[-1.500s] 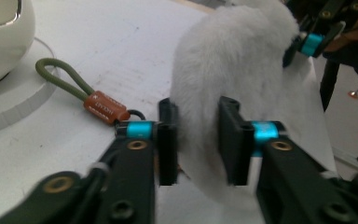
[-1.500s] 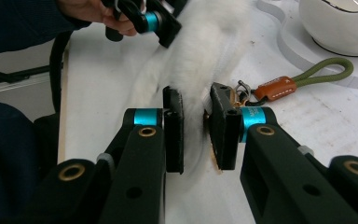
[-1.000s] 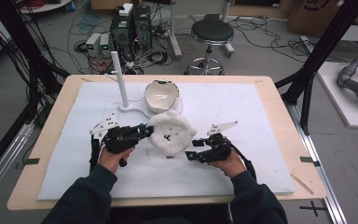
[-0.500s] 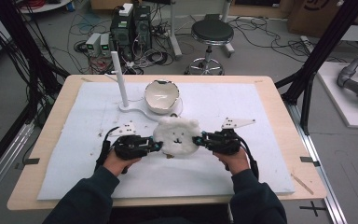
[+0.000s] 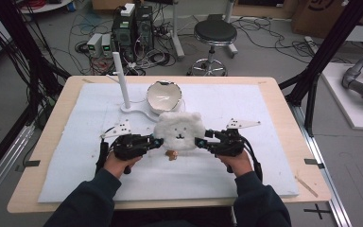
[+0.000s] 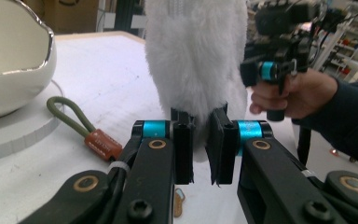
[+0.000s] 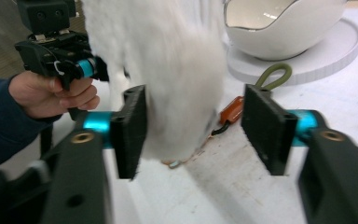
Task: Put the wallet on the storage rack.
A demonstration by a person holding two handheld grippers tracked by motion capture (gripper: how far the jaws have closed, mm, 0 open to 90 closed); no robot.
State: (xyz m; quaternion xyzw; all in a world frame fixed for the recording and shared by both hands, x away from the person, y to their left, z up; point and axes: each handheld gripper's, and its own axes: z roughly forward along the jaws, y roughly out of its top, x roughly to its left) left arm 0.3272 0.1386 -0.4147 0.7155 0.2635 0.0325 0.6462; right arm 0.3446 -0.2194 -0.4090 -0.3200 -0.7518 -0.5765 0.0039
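Since the earlier frames you have lifted the white plush bear pouch [image 5: 178, 132] upright, so its face now looks up toward the high camera, and both hands have drawn level on either side of it.

Starting at your left: your left gripper [image 5: 157, 142] is clamped tight on the pouch's left edge; in the left gripper view the jaws stand nearly together with white fur [image 6: 193, 56] pinched between the pads. So the hold on that side looks done.

In the middle, the pouch hangs just over the white mat on the counter [image 5: 42, 184], in front of the bowl. A small orange tag on an olive cord loop [image 6: 70, 116] lies on the mat beneath it, and a little brown charm [image 5: 171, 154] dangles at its lower edge.

On your right, the right gripper [image 5: 199, 142] has just been opening: in the right gripper view its jaws stand wide, with the pouch's fluffy side [image 7: 168, 70] between them, against the left-hand pad and clear of the other. That side is not gripped, so I judge you're partway through. A fresh grip on the right edge looks like what's left, before you can pull or open the pouch.

As for containers, the white egg-shaped bowl [image 5: 163, 96] sits on its round base behind the pouch, beside the upright white post [image 5: 121, 78]; what shows of its inside is empty. Whether the pouch holds anything, you cannot tell from here.
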